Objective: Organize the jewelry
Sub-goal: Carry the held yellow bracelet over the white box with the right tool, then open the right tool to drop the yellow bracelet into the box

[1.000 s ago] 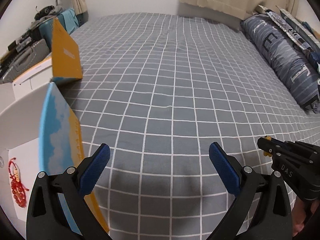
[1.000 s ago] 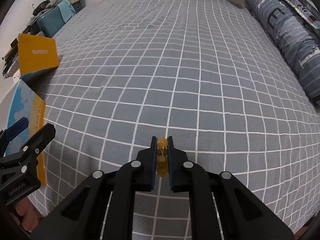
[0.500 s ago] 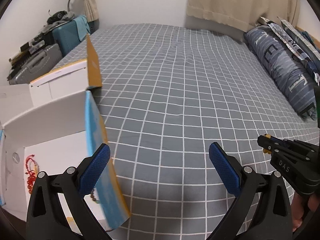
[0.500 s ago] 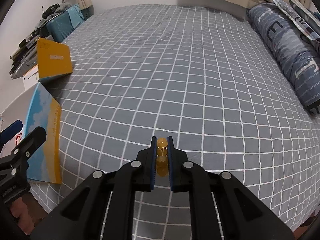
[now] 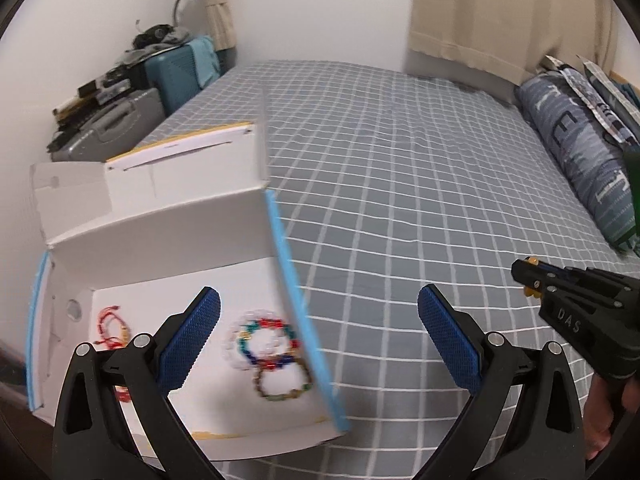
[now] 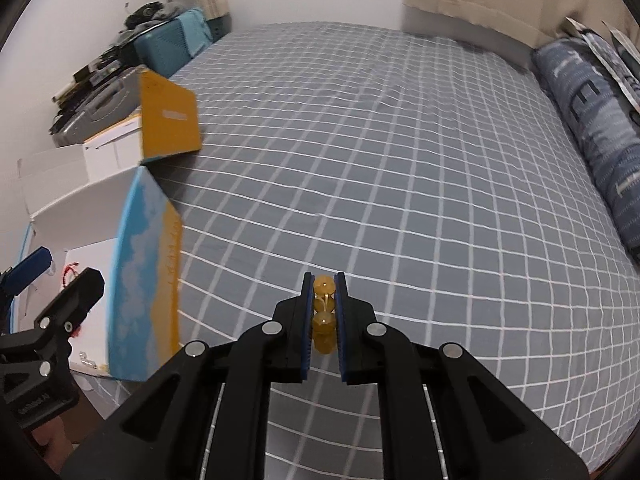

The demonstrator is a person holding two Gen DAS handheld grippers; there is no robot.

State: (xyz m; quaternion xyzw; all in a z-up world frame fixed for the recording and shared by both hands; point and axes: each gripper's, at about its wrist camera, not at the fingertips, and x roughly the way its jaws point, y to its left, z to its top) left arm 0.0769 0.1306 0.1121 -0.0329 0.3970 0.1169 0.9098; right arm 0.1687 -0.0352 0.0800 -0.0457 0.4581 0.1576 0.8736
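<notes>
An open white cardboard box (image 5: 168,240) with blue and yellow outer sides stands at the bed's left edge; it also shows in the right wrist view (image 6: 76,204). Inside it lie a white and multicoloured bead bracelet (image 5: 260,336), a dark bead bracelet (image 5: 284,384) and a red cord bracelet (image 5: 110,326). My left gripper (image 5: 320,332) is open and empty, above the box's near right wall. My right gripper (image 6: 324,304) is shut on a yellow bead bracelet (image 6: 323,312) above the bed, right of the box; it also shows in the left wrist view (image 5: 532,276).
The bed has a grey sheet with a white grid (image 6: 380,160). Blue-grey pillows (image 5: 580,148) lie along its right side. Suitcases and clutter (image 5: 132,104) stand past the box at the left wall. Curtains (image 5: 500,8) hang behind the bed.
My left gripper has swung left and up, so the box's inside and its bracelets have come into view. My right gripper has stayed shut on the yellow bracelet and drifted toward the box.
</notes>
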